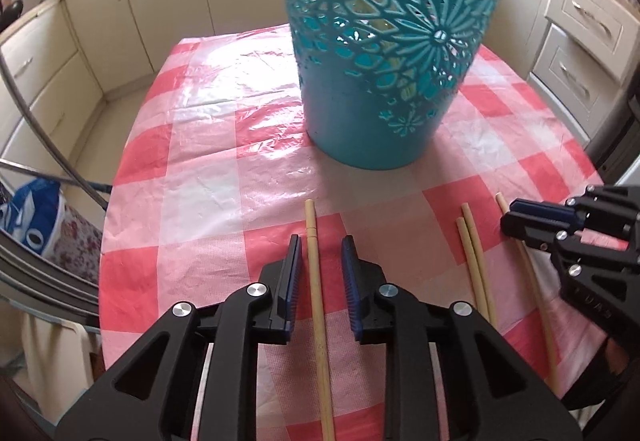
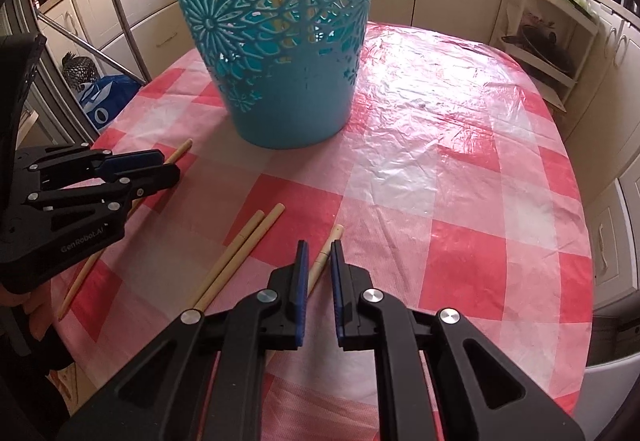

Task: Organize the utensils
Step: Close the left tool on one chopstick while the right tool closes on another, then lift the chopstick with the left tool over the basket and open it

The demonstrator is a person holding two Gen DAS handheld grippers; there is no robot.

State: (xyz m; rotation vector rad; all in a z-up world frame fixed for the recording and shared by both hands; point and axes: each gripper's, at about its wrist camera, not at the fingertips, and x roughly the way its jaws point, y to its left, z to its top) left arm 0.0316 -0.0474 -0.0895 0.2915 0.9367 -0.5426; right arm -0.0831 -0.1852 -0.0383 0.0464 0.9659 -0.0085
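A teal cut-out plastic basket (image 1: 380, 81) (image 2: 280, 61) stands upright on the red-and-white checked tablecloth (image 1: 200, 201). Several bamboo chopsticks lie in front of it. My left gripper (image 1: 321, 265) (image 2: 170, 165) is open around one chopstick (image 1: 314, 261), with a gap on each side of the stick, which rests on the cloth. My right gripper (image 2: 319, 261) (image 1: 510, 217) is shut on another chopstick (image 2: 336, 235), whose tip pokes out past the fingers. A loose pair of chopsticks (image 1: 474, 261) (image 2: 240, 253) lies side by side between the two grippers.
Cream kitchen cabinets (image 1: 120, 13) surround the oval table. A blue bag (image 1: 32, 217) sits on the floor at the left, beside a metal frame (image 2: 120, 1). An open shelf with pans (image 2: 540, 41) stands at the far right. The table edge (image 2: 580, 201) curves away on the right.
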